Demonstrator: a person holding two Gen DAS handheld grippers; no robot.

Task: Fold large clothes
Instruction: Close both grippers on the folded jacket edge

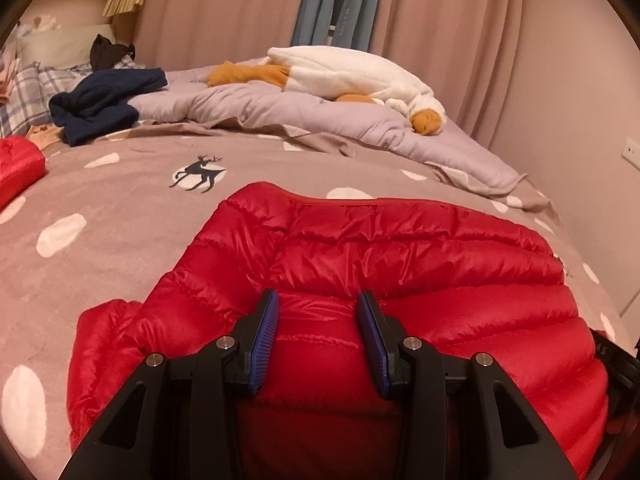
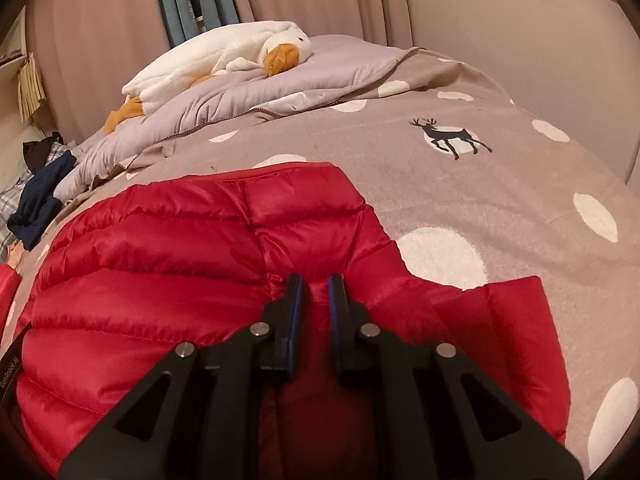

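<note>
The left gripper (image 1: 318,300), low in its frame, pinches a thick puffed fold of the red down jacket (image 1: 400,248) between its blue pads. The right gripper (image 2: 316,284), jaws nearly together, pinches a thin fold of the jacket. The jacket lies on the dotted bedcover (image 2: 500,200); a plush goose (image 1: 352,72) lies in the upper part.

The jacket (image 1: 360,264) is red. The bedcover (image 1: 120,208) is taupe with white dots and black deer. The goose (image 1: 344,72) is white and orange.
</note>
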